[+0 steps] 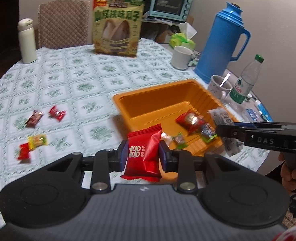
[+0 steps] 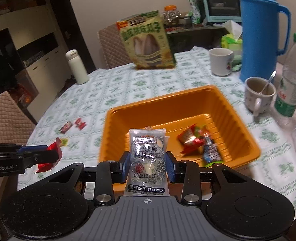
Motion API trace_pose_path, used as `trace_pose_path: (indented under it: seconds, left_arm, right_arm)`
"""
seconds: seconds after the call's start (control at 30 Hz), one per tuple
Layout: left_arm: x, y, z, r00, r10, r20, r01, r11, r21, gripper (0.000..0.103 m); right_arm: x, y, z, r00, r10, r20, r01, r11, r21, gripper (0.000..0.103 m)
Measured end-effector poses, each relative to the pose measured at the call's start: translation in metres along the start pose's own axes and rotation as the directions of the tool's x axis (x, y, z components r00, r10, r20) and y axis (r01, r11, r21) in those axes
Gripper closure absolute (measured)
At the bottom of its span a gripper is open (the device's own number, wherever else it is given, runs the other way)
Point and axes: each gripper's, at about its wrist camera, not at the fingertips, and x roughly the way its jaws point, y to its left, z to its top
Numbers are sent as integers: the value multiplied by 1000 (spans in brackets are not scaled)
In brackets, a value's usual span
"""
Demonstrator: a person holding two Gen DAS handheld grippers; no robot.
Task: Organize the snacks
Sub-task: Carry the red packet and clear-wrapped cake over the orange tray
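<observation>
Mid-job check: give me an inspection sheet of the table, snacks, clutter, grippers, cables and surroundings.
Surface: round table under a green-patterned cloth.
Job's things: orange tray holding a few wrapped snacks; four loose candies on the cloth; sunflower seed bag upright at the back.
Clutter: blue thermos jug, two mugs, one with a spoon, water bottle, white flask.
Grippers: left gripper shut on red candy packet; right gripper shut on clear sesame cake packet.
Cables: nothing seen.
Surroundings: quilted chair, teal toaster oven.
</observation>
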Motion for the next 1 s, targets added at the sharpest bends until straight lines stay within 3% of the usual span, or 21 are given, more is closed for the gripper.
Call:
trace_pose_path:
  seconds: [0.37, 1.0]
  left_arm:
    - [51, -36, 32, 1000, 14, 6, -14, 1000, 22, 74]
    - [125, -31, 52, 992, 95, -77, -92, 995, 41, 74]
  right_arm:
    - [29, -32, 25, 999, 36, -7, -36, 999, 17, 66]
    - [93, -51, 40, 996, 43, -83, -39, 998, 54, 66]
